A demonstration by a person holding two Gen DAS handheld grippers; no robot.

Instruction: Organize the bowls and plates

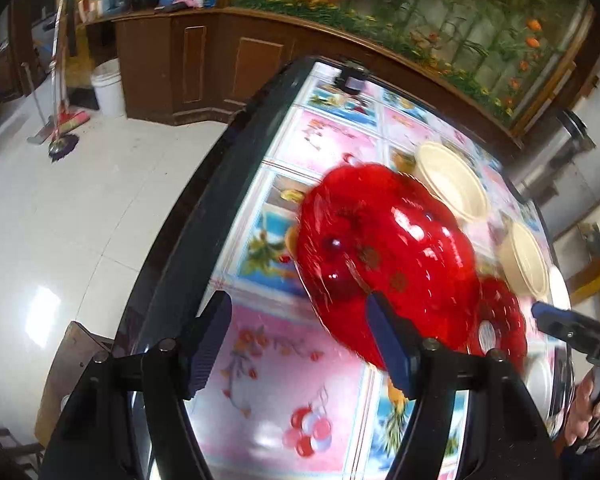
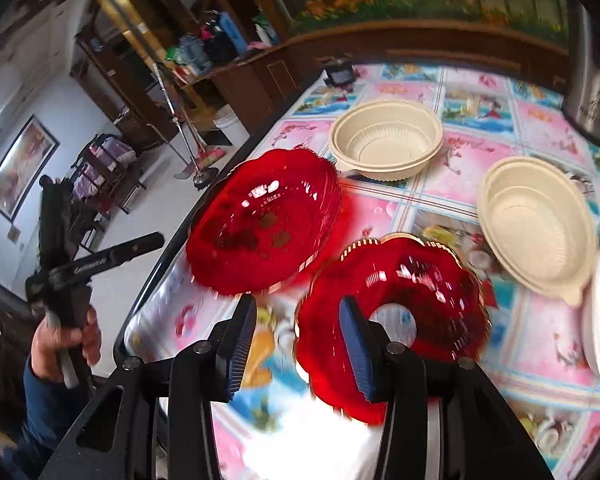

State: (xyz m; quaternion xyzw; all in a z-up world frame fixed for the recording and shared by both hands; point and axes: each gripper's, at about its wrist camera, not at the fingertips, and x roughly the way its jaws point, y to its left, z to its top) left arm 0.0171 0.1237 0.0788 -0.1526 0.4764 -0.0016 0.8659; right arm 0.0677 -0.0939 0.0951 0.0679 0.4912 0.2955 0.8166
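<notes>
Nothing is held between the parted jaws of either the left gripper (image 1: 298, 344) or the right gripper (image 2: 298, 350), while two red plates (image 2: 262, 226) (image 2: 392, 312) and two cream bowls (image 2: 386, 144) (image 2: 538, 220) are seen lying apart, unstacked, so sorting appears barely begun.

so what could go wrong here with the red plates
1. The scalloped red plate lies close to the table edge; a nudge could push it off.
2. The ring-shaped red plate lies just ahead of the right gripper, whose jaws are empty; a glancing grip on its glossy rim could slip.
</notes>
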